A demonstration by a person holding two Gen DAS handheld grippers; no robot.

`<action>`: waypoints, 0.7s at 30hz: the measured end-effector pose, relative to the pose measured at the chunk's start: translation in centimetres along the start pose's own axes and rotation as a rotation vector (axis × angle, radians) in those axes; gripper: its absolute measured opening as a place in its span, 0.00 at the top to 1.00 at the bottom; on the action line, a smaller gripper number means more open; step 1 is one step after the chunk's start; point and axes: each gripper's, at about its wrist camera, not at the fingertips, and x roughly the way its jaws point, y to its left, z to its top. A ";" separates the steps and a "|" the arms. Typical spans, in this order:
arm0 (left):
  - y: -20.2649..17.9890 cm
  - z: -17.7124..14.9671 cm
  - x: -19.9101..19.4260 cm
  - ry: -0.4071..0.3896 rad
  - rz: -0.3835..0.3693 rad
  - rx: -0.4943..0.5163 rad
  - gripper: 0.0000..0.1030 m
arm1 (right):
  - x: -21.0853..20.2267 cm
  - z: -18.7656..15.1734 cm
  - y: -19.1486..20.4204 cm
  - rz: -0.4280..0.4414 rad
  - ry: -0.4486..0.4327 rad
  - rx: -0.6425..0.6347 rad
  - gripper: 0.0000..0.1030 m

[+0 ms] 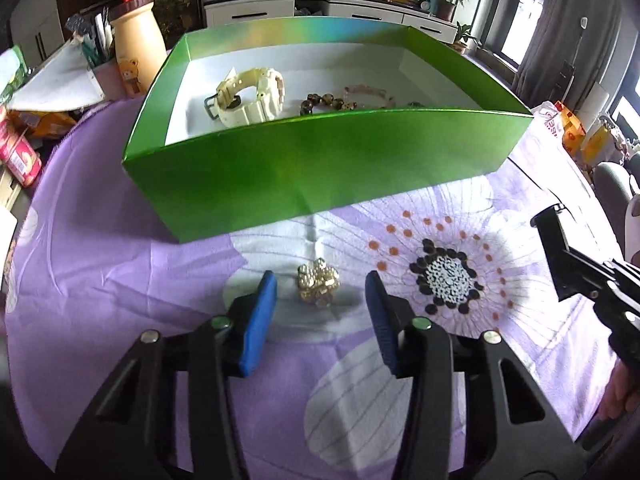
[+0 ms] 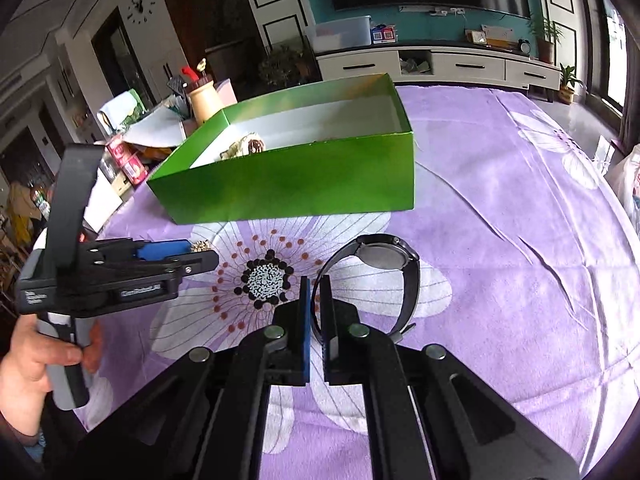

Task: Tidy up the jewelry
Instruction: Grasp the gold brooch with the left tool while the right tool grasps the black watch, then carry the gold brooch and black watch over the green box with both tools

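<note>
Risk sits first on your left: the left gripper [image 1: 320,304] is spread wide with its blue pads [image 1: 258,320] either side of the gold beads [image 1: 318,286], which lie loose on the cloth [image 1: 120,260] just before the box [image 1: 320,168]. That little heap is low and slack — close too high and the pads could meet above it, or snag the fabric instead. On your right, the right gripper [image 2: 315,320] is nearly closed, pinching the black watch [image 2: 384,268] by a thin run of strap, the case hanging out beyond the pads. A grip that narrow may let the watch swing or slip on the way over the box wall — keep it level
</note>
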 end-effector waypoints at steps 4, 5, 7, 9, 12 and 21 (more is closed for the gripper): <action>-0.2 0.1 0.2 -0.012 0.023 0.017 0.68 | -0.3 -0.1 -0.2 0.005 -0.005 0.001 0.96; -0.3 0.1 0.3 -0.016 0.032 0.026 0.73 | -0.3 -0.1 -0.2 0.006 -0.007 0.001 0.96; -0.6 -0.1 0.1 -0.023 0.032 0.037 0.80 | -0.4 -0.2 -0.2 0.007 -0.008 0.001 0.96; -0.5 -0.1 0.1 -0.026 0.030 0.037 0.80 | -0.4 -0.3 -0.2 0.008 -0.007 0.002 0.96; -0.4 -0.1 0.0 -0.028 0.026 0.031 0.80 | -0.4 -0.3 -0.2 0.009 -0.006 0.002 0.96; 0.1 -1.1 -2.2 -0.028 -0.018 -0.008 0.80 | -1.1 -0.2 0.1 0.014 -0.014 0.003 0.96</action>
